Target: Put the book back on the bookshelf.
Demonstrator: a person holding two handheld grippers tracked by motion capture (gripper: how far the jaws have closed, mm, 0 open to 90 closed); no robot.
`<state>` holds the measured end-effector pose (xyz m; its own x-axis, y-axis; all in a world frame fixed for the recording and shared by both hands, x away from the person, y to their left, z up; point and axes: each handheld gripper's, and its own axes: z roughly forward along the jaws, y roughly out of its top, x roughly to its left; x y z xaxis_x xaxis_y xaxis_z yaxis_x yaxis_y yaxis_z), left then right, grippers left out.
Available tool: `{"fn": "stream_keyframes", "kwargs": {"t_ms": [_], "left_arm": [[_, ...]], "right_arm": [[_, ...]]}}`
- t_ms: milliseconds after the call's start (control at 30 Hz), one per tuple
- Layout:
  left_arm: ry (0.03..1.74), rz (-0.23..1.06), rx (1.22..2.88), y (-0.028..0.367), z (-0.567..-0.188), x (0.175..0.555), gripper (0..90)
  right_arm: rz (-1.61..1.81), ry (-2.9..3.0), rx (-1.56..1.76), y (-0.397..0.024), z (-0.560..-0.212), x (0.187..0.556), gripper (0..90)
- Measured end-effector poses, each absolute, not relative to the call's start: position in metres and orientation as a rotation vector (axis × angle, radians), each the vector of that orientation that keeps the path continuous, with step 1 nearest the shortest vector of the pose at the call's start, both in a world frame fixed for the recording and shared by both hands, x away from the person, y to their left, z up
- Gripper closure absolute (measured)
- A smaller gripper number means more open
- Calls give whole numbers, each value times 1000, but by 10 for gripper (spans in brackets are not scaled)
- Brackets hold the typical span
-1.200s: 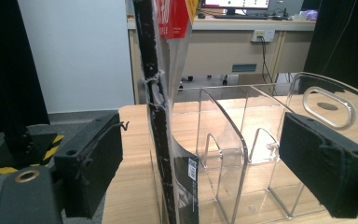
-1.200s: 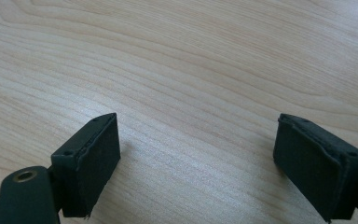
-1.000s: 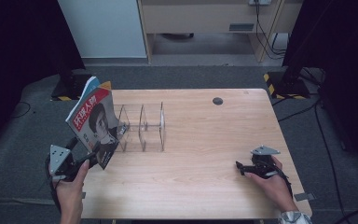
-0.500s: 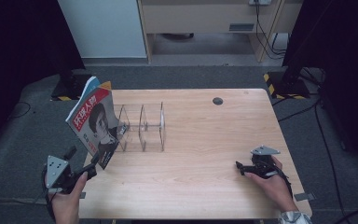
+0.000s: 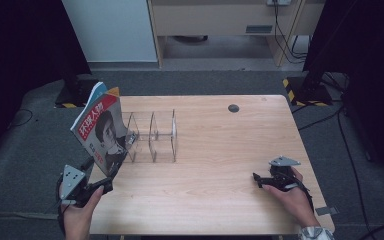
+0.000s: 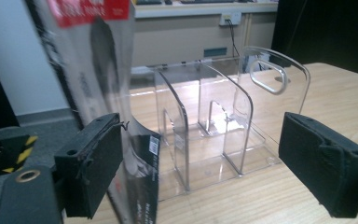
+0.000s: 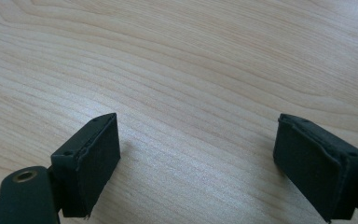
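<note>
At the near left corner of the wooden table (image 5: 220, 150), the left gripper (image 5: 99, 186) has its jaws spread wide with nothing pinched, just short of the magazine (image 5: 102, 132), which stands tilted in the leftmost slot of the clear acrylic file rack (image 5: 152, 136); the rack's other slots hold nothing. Near the right front edge, the right gripper (image 5: 258, 181) rests on bare wood, jaws likewise spread, with open tabletop between it and the rack.
</note>
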<state>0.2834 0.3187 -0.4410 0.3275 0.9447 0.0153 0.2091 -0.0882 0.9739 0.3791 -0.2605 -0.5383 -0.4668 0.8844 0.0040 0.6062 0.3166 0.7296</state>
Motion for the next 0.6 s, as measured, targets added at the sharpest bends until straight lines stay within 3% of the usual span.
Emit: {"fn": "stream_keyframes", "kwargs": {"t_ms": [600], "left_arm": [[1039,790,1687,284,-452,307,116]], "right_arm": [[953,2195,1328,-260,-538,378,149]]}}
